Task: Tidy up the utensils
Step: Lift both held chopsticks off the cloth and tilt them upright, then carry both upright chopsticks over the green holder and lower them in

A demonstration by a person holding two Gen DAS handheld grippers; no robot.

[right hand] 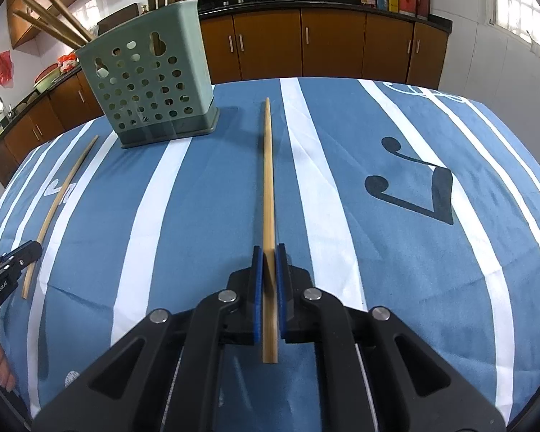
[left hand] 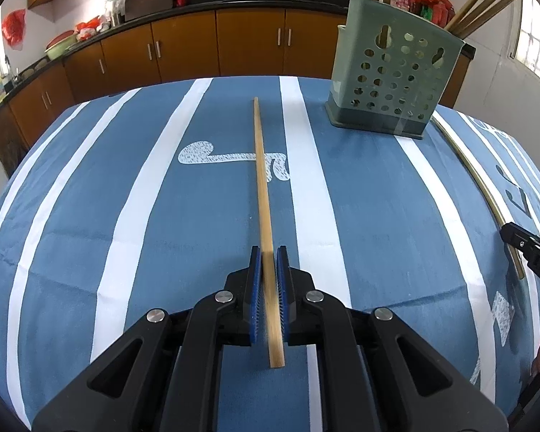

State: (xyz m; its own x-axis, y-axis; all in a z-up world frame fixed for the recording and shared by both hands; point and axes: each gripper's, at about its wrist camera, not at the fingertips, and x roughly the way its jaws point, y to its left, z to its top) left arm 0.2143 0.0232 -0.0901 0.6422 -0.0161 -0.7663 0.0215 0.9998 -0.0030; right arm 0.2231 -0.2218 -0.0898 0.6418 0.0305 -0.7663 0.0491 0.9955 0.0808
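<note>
Bamboo is what both our tongs carry — the left tongs are closed tight on one chopstick near its thick end, and the right tongs are clamped the same way on a second chopstick, each stick pointing forward over the blue-and-white striped cloth that covers the bench. The green perforated holder stands at the far side of the cloth, between the two hands, and already has several chopsticks leaning out of its top. We judge the sorting well underway: those are in, these two are gripped but not yet delivered, and we see no other loose utensils on the cloth. What is left is to bring each stick over the holder's rim. The sticks already inside fan outward and could foul an incoming tip — and both hands aim at one small opening. The cabinets behind are well apart.
</note>
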